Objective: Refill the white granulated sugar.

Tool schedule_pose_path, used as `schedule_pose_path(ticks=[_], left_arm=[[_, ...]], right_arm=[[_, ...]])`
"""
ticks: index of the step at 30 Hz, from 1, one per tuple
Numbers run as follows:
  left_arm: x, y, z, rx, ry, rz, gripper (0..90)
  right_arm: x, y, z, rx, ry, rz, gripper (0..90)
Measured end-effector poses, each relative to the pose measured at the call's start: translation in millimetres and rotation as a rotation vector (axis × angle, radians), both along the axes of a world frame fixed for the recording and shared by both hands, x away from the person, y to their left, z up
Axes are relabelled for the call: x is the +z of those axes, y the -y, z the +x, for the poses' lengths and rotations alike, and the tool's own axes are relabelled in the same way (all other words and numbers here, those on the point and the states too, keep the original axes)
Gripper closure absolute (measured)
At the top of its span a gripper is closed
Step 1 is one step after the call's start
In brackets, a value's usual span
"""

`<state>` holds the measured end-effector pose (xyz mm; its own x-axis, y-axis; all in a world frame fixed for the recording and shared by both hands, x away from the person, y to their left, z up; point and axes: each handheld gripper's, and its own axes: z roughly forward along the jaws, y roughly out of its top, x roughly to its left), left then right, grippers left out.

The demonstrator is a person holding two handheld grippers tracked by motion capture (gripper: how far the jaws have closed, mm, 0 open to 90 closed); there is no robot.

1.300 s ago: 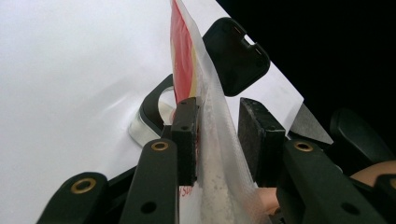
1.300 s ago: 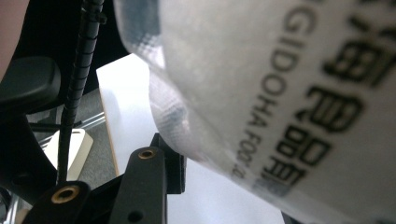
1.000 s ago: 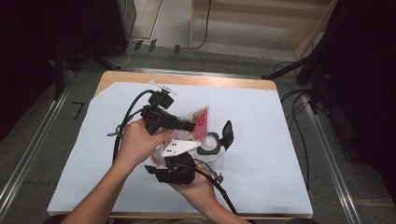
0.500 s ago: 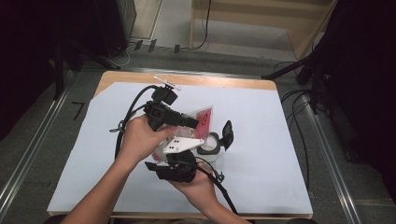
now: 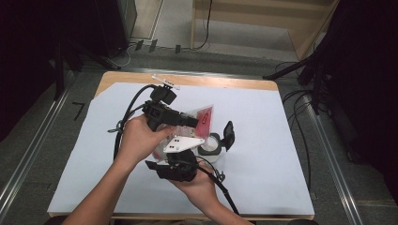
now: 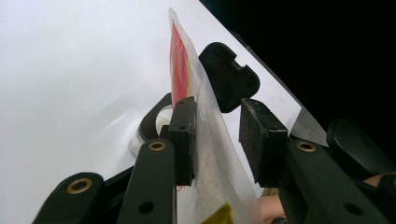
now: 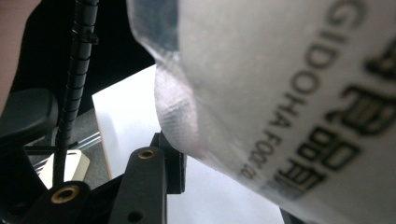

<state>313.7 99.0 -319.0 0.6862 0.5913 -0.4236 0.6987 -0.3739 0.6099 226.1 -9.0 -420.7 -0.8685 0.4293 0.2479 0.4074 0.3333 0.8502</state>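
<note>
left gripper [image 6: 217,140] pads [image 6: 184,140] apart, clear pouch [image 6: 205,140] betw them, touching one.

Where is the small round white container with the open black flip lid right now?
In the high view, the small round white container sits on the white table cover near the middle, just right of the grippers, below the clear red-printed pouch.

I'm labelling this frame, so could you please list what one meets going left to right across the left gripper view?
White table cover → left pad → clear pouch → right pad → dark surroundings at far right.
</note>
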Motion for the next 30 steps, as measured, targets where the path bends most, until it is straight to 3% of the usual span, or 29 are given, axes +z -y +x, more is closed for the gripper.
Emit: schedule_pose_path(ticks=[15, 22, 30], left_arm=[[-2.0, 0.8, -0.4, 0.008, -0.007, -0.002, 69.0], [-1.1, 5.7, 0.4, 0.001, 0.006, 0.007, 70.0], [0.8, 7.6, 0.0, 0.002, 0.015, -0.011, 70.2]], right_arm=[[-2.0, 0.8, -0.1, -0.014, -0.012, 0.008, 63.7], [-1.8, 0.3, -0.4, 0.009, -0.023, 0.023, 59.8], [-0.3, 0.4, -1.8, 0.009, 0.002, 0.012, 59.4]])
